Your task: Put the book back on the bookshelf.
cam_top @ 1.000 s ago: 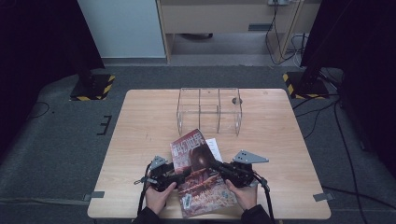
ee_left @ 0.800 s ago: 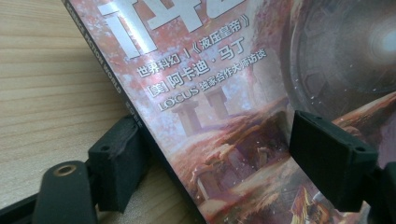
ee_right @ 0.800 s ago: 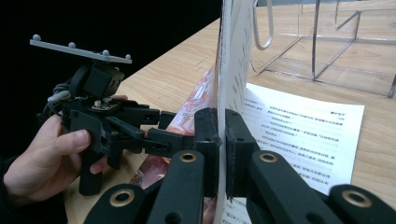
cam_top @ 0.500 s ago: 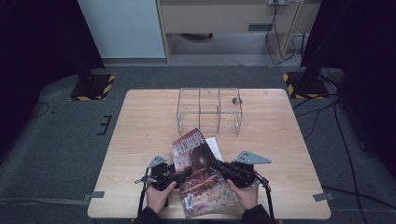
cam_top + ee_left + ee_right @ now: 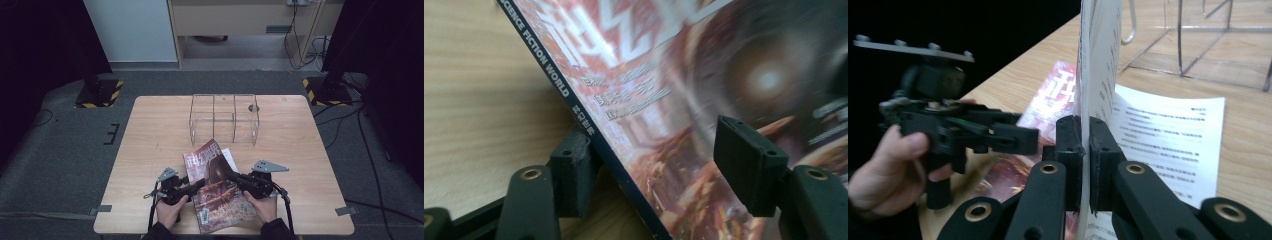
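Observation:
A magazine [image 5: 207,160] with a red science-fiction cover lies near the table's front edge. My right gripper [image 5: 231,175] is shut on its front cover [image 5: 1087,75], which stands upright between the jaws in the right gripper view [image 5: 1085,132]. Below it a white text page [image 5: 1168,135] lies exposed. My left gripper [image 5: 200,184] is open at the magazine's spine [image 5: 574,105]; in the left gripper view [image 5: 659,150] one jaw sits beside and under the spine edge and the other hovers over the cover [image 5: 664,75]. The right gripper view also catches the left gripper [image 5: 1020,139] and its hand.
A clear wire-framed rack [image 5: 223,120] with compartments stands on the wooden table [image 5: 150,140] behind the magazine, and its base [image 5: 1198,40] rises close beyond the open page. Dark floor surrounds the table.

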{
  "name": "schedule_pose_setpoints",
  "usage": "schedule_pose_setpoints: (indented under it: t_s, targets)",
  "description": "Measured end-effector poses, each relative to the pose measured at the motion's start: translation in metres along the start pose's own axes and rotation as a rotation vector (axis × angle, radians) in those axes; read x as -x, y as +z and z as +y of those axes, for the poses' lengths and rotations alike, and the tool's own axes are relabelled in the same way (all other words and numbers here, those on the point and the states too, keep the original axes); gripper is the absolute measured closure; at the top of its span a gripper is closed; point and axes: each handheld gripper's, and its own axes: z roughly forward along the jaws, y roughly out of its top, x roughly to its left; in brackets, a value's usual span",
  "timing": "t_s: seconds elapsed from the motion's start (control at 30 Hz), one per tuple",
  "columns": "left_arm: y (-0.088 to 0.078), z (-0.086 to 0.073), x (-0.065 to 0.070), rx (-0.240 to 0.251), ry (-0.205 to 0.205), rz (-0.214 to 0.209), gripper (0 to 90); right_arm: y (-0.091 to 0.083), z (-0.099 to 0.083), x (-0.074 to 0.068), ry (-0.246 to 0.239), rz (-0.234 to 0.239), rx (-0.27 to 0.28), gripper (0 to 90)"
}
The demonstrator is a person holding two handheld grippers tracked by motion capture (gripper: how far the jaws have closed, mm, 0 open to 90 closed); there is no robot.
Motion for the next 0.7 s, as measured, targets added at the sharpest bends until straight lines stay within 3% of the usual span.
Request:
schedule_pose_setpoints:
  t_s: [0.1, 0.4, 0.57, 0.63, 0.7]
  targets:
    - [0.001, 0.0007, 0.0024, -0.005, 0.023, 0.012, 36.5, 0.0004, -0.0009, 0.0009, 0.0, 0.005, -0.001, 86.4]
    - [0.0064, 0.002, 0.0018, -0.016, 0.006, 0.009, 39.8, -0.0002, -0.0002, -0.0009, -0.015, 0.023, -0.002, 86.4]
    - [0.0071, 0.0032, 0.0003, -0.032, -0.01, 0.03, 50.1, -0.0006, 0.0, 0.0006, -0.012, 0.031, -0.004, 86.4]
    - [0.0057, 0.0037, -0.0003, -0.04, -0.015, 0.059, 60.3, 0.0005, 0.0002, 0.0014, -0.009, 0.031, -0.011, 86.3]
    - [0.0043, 0.0048, -0.0006, -0.039, -0.024, 0.057, 64.4, 0.0009, 0.0002, 0.0026, -0.004, 0.031, -0.013, 86.2]
